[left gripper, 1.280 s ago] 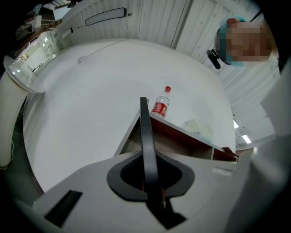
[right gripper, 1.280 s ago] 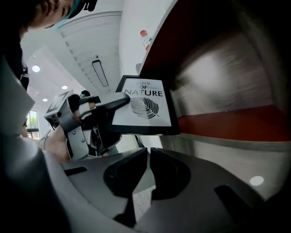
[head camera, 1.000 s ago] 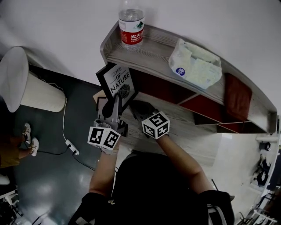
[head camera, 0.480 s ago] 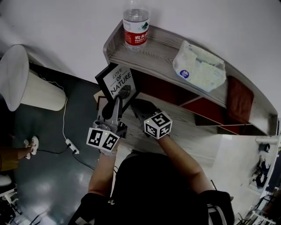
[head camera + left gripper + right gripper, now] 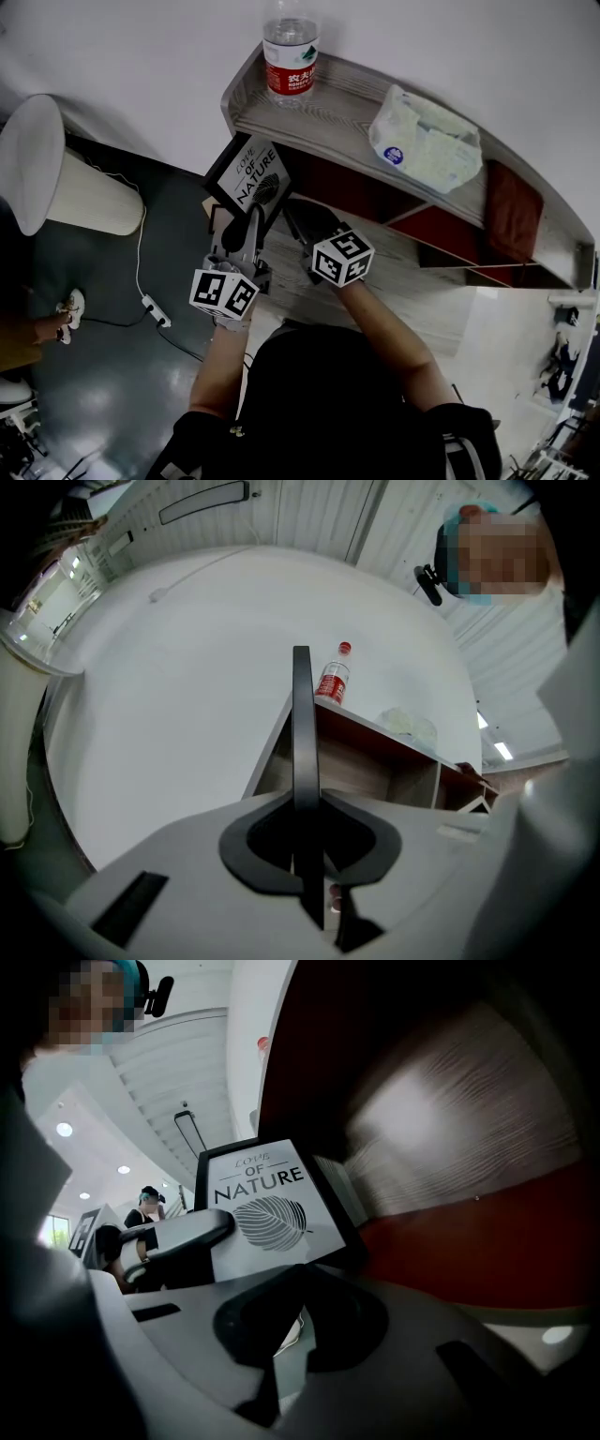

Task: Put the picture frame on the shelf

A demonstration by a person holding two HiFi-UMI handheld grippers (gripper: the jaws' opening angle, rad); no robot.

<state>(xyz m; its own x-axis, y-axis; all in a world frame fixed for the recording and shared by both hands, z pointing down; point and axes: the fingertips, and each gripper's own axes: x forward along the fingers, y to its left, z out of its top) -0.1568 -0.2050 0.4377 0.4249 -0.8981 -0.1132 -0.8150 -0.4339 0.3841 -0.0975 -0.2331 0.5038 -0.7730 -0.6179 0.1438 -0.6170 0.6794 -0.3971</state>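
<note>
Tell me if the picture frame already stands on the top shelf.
No, the picture frame is below the top shelf, clamped edge-on in the left tongs.

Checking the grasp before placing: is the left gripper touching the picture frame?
Touching. The left gripper view shows the picture frame edge-on between the jaws of the left gripper, with both jaws closed against its sides and no gap.
</note>
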